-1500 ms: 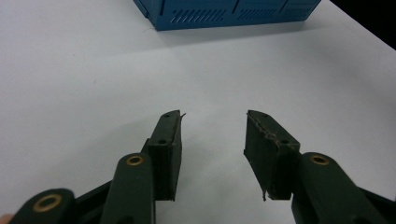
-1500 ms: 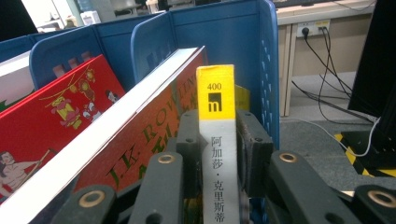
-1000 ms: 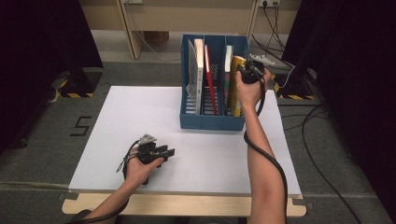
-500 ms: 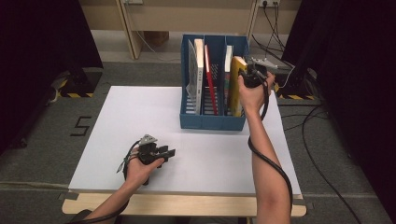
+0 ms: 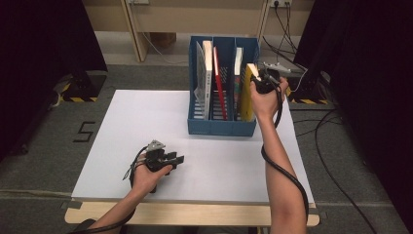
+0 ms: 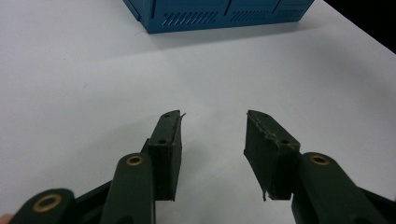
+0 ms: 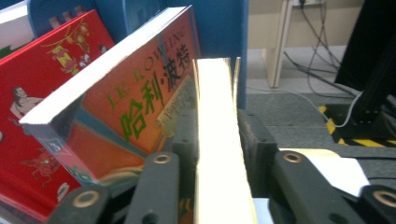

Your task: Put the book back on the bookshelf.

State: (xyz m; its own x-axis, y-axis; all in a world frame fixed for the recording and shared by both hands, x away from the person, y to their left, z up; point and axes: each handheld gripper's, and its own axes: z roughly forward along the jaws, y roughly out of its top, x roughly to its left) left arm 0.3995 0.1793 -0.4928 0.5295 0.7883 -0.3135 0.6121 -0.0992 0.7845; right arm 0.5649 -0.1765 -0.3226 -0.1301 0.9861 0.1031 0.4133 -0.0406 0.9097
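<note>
the right tool (image 5: pixel 259 77) grips the yellow book (image 5: pixel 247 95), barely shifted at the blue rack's (image 5: pixel 221 127) right slot, upper centre. the left tool (image 5: pixel 168 159) rests open, lower left.

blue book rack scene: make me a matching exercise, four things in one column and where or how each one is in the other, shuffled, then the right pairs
Things
1. yellow book
2. left gripper
3. red book
4. blue book rack

Place or state
A. stands on the far half of the white table
B. open, with nothing between its jaws, low over the near part of the table
C. clamped between the jaws of the right gripper, at the rack's right end
D. upright in a middle slot of the rack

Pairs: 1-C, 2-B, 3-D, 4-A
</note>
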